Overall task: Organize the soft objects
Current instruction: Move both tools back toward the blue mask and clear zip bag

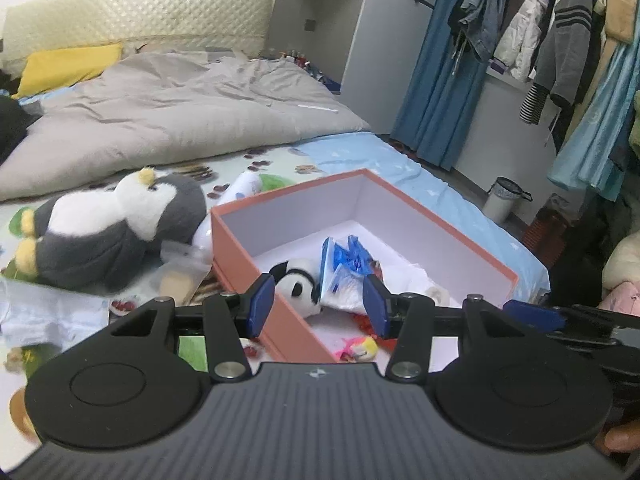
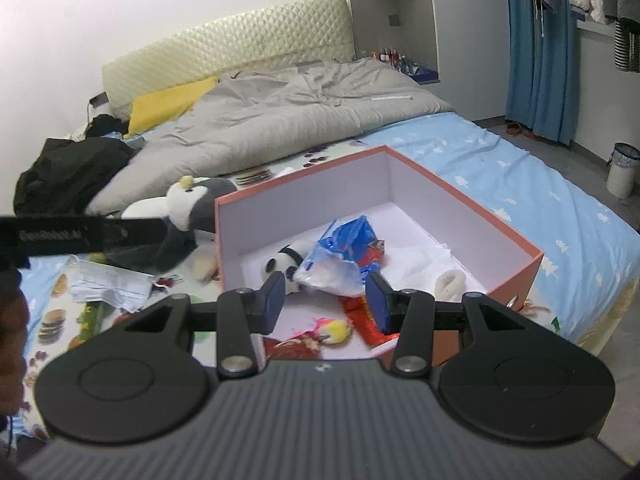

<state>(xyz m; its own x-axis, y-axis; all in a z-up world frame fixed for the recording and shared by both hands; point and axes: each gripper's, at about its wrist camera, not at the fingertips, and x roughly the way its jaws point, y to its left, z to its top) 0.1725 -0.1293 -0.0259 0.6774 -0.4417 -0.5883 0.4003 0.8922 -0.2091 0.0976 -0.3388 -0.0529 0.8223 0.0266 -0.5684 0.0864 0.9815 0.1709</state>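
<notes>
A salmon box [image 1: 240, 256] with white inside stands open on the bed. In it lie a small panda plush [image 1: 298, 282], a blue and white plastic bag [image 1: 344, 268], a red packet [image 2: 362, 316] and a little yellow and pink toy [image 2: 334, 330]. A grey and white penguin plush [image 1: 120, 224] lies on the sheet left of the box. My left gripper [image 1: 319, 308] hovers over the box's near left corner, open, nothing between its blue pads. My right gripper [image 2: 326, 304] hangs above the near side of the box [image 2: 524, 280], open and holding nothing.
A crumpled grey duvet [image 2: 280, 120] and yellow pillow [image 2: 168, 104] fill the far half of the bed, with black clothes [image 2: 68, 172] at the left. A pack of face masks [image 2: 108, 284] lies near the penguin. Hanging clothes [image 1: 560, 32] and a bin [image 1: 502, 198] stand right of the bed.
</notes>
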